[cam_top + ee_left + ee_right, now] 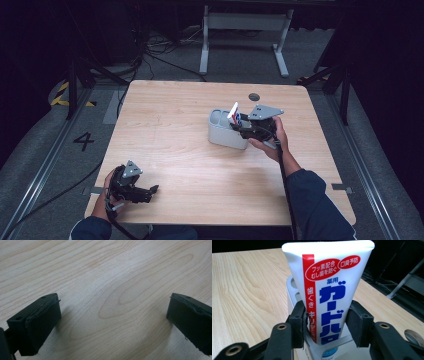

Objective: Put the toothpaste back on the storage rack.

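Currently the right gripper (239, 123) holds a white toothpaste tube (329, 290) with red and blue Japanese lettering; both jaws are closed against the tube's flat sides, low on its body, as the right gripper view shows. The tube stands nearly upright, crimped wide end up, cap end down, and its long axis points down into the grey compartmented holder (225, 131) directly beneath it. In the right gripper view the lower end of the tube sits at or just inside the holder's rim (291, 283); whether the cap touches the bottom cannot be told. From the high view the tube (233, 113) leans slightly away from the right hand, over the near-right compartment of the holder, which stands right of centre on the wooden table (175, 115). Judgement: the coming move turns on keeping that axis in line with the compartment opening, then lowering and parting the jaws. The left gripper (148, 192) lies well apart at the table's near-left corner, jaws spread wide and empty over bare wood, so the right hand is clearly the one placed to act.
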The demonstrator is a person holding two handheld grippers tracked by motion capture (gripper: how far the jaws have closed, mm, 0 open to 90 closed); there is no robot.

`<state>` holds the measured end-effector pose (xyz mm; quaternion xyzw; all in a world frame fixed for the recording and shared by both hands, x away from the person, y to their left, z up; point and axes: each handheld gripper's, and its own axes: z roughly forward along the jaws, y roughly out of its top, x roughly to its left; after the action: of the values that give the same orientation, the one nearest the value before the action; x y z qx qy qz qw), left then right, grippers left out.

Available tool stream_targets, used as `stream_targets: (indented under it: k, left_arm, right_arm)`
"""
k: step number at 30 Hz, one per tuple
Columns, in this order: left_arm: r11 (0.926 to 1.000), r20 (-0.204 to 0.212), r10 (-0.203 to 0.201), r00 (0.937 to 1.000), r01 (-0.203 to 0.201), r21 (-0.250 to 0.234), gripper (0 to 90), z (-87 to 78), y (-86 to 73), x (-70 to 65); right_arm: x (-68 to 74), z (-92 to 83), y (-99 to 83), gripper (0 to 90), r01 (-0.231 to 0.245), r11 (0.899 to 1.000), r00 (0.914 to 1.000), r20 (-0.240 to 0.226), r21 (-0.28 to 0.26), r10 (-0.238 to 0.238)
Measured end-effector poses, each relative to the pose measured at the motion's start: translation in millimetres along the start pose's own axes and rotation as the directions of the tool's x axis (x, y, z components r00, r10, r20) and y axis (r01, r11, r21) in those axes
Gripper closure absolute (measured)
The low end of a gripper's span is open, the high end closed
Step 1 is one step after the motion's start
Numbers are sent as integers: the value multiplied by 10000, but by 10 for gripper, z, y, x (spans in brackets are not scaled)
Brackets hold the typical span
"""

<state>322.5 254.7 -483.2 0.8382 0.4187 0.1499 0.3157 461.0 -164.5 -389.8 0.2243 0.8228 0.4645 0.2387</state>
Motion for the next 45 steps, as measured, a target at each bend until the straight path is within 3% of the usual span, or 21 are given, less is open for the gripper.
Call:
stream_targets:
  k: [15, 20, 24, 25, 38, 45]
  left_arm:
    - [10000, -52, 74, 10000, -74, -35, 0, 2, 2, 6]
    - [10000, -26, 55, 10000, -55, -27, 0, 2, 2, 5]
    - [10000, 8, -38, 10000, 38, 34, 0, -2, -1, -3]
    - [9999, -48, 100, 9999, -100, -5, 0, -1, 2, 7]
    - [10000, 7, -35, 10000, 35, 29, 0, -1, -1, -2]
    - [10000, -54, 89, 9999, -89, -34, 0, 1, 2, 7]
  right_arm:
    - [19, -52, 1, 510, -152, 9998, 9999, -32, -117, 152]
    - [16, -110, 30, 519, -361, 9977, 9992, -195, -576, 350]
    - [14, -139, 42, 519, -394, 9972, 9990, -235, -637, 379]
    - [15, -144, 44, 519, -443, 9970, 9987, -267, -640, 426]
    - [22, -207, 75, 478, -355, 9964, 9991, -247, -772, 337]
    - [44, -259, 84, 449, -136, 9982, 9997, -188, -578, 126]
